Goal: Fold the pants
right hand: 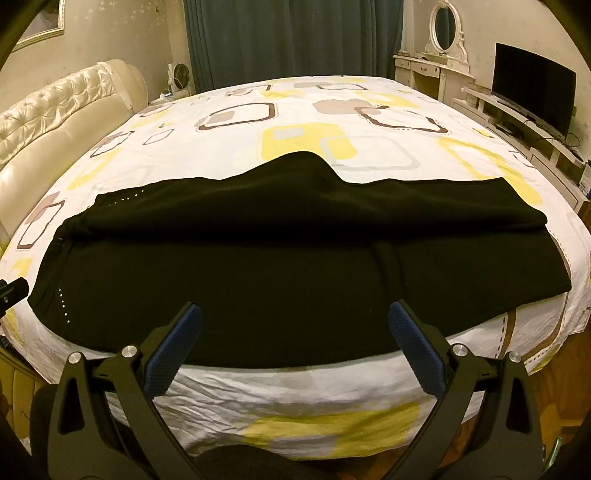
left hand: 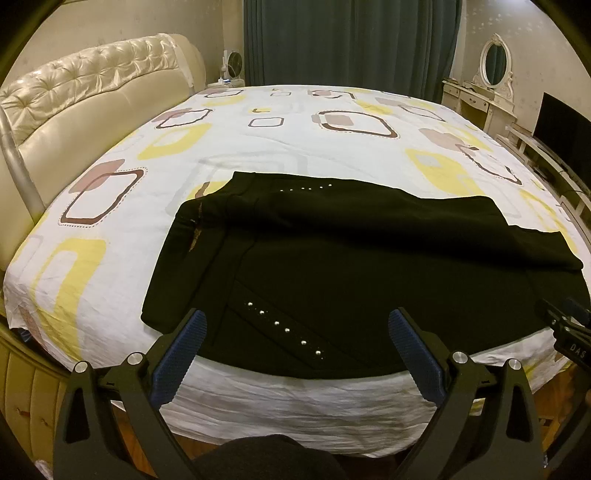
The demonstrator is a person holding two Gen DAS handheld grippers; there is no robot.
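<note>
Black pants (left hand: 351,266) lie flat across the near part of the bed, waist to the left, with a row of silver studs (left hand: 282,328) close to the front edge. In the right wrist view the pants (right hand: 280,266) stretch from left to right, one leg lying over the other. My left gripper (left hand: 295,321) hovers above the waist end near the bed's edge, open, nothing between its blue pads. My right gripper (right hand: 295,314) hangs above the leg part, open too and empty. The right gripper's tip (left hand: 565,325) shows at the right edge of the left wrist view.
The bed carries a white sheet (left hand: 258,147) with yellow and brown squares. A cream tufted headboard (left hand: 85,96) stands at the left. A dressing table with an oval mirror (right hand: 443,33) and a TV (right hand: 532,88) stand at the right, dark curtains (left hand: 351,40) behind.
</note>
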